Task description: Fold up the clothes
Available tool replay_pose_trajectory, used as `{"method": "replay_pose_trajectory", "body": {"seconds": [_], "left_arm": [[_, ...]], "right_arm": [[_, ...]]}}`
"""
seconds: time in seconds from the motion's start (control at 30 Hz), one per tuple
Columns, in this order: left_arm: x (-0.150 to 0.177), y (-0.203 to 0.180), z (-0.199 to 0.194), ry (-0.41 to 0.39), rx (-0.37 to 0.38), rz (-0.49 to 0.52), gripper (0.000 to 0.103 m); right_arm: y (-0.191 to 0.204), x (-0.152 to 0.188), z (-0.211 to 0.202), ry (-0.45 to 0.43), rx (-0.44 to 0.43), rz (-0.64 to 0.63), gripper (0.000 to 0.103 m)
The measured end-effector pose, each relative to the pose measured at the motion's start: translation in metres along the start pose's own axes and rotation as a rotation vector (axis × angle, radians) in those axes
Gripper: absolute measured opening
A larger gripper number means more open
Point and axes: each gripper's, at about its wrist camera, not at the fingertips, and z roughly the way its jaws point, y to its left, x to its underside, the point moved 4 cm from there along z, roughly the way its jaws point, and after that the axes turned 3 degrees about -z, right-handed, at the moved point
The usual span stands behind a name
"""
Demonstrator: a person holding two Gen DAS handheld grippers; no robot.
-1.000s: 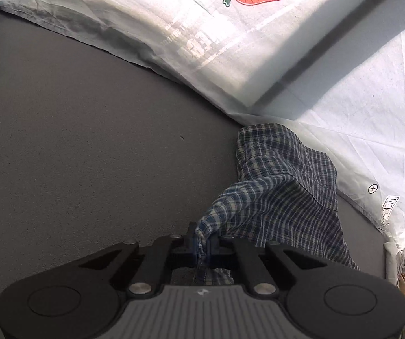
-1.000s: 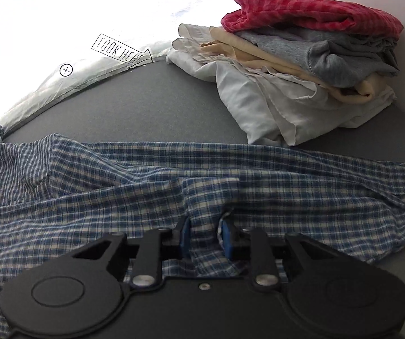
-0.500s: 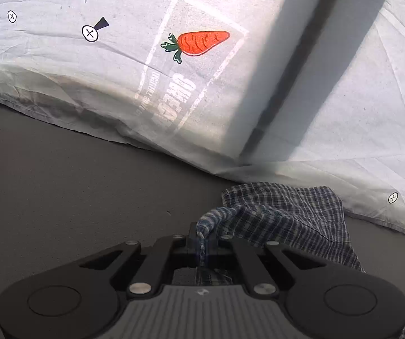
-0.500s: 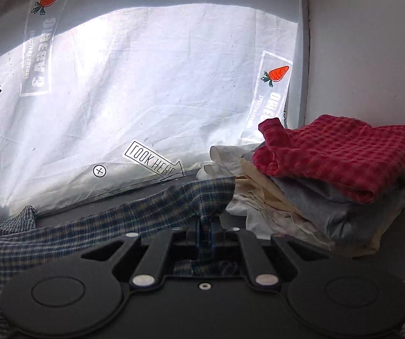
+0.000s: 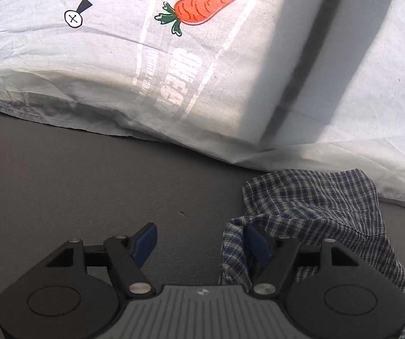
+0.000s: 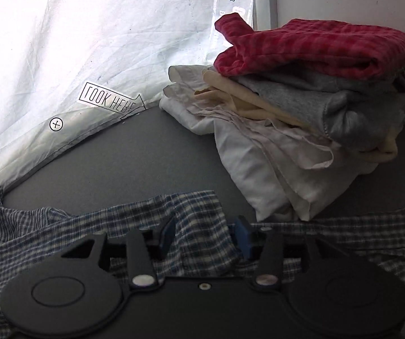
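Since a second ago: both grips on shirt (image 5: 315, 206) let go, jaws parted from a tight pinch and opening now; cloth dropped from lifted to lying.

Left gripper (image 5: 199, 240): jaws wide apart, opening. Left blue pad clear of cloth, over bare grey table (image 5: 75, 175). Right pad touching a raised fold of shirt that drapes over that finger; nothing pinched. Rest of shirt bunched to the right of the fingers, far edge near hem of white sheet (image 5: 230, 99).

Right gripper (image 6: 206, 236): jaws part open, opening. A hump of shirt (image 6: 196, 220) standing between the two blue pads; contact with the pads not clear, no squeeze seen. Remaining cloth spread flat under and to both sides of the gripper, one end reaching left toward the sheet (image 6: 89, 42), the other running off right.

Beyond the right fingers, apart from shirt by a strip of bare table (image 6: 146, 155): pile (image 6: 301, 113) of clothes against the wall. Red checked piece on top, grey under it, cream next, white at the bottom, spilling forward. Lower white edge close to shirt; touching or not, cannot tell.

No containers in view.
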Motion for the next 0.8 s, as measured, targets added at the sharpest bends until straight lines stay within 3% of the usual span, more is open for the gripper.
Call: {"method": "replay_pose_trajectory", "body": {"seconds": [0.13, 0.27, 0.33, 0.53, 0.73, 0.8], "left_arm": [[-0.015, -0.004, -0.031, -0.081, 0.064, 0.013, 0.085], [-0.02, -0.009, -0.063, -0.189, 0.028, 0.061, 0.091], [-0.004, -0.012, -0.078, -0.213, 0.025, 0.068, 0.096], [0.099, -0.029, -0.085, -0.073, 0.001, 0.226, 0.096], [0.187, -0.015, -0.086, 0.114, 0.024, 0.127, 0.096], [0.203, -0.013, -0.085, 0.137, 0.013, 0.129, 0.097]], "right_arm": [[-0.005, 0.002, -0.013, -0.023, -0.003, 0.012, 0.052], [-0.008, 0.004, -0.026, -0.066, -0.019, 0.021, 0.053], [-0.008, 0.007, -0.032, -0.096, -0.032, 0.02, 0.053], [-0.008, 0.023, -0.04, -0.093, -0.059, 0.032, 0.052], [-0.008, 0.037, -0.045, -0.063, -0.115, -0.005, 0.05], [-0.008, 0.038, -0.045, -0.055, -0.126, -0.021, 0.05]]}}
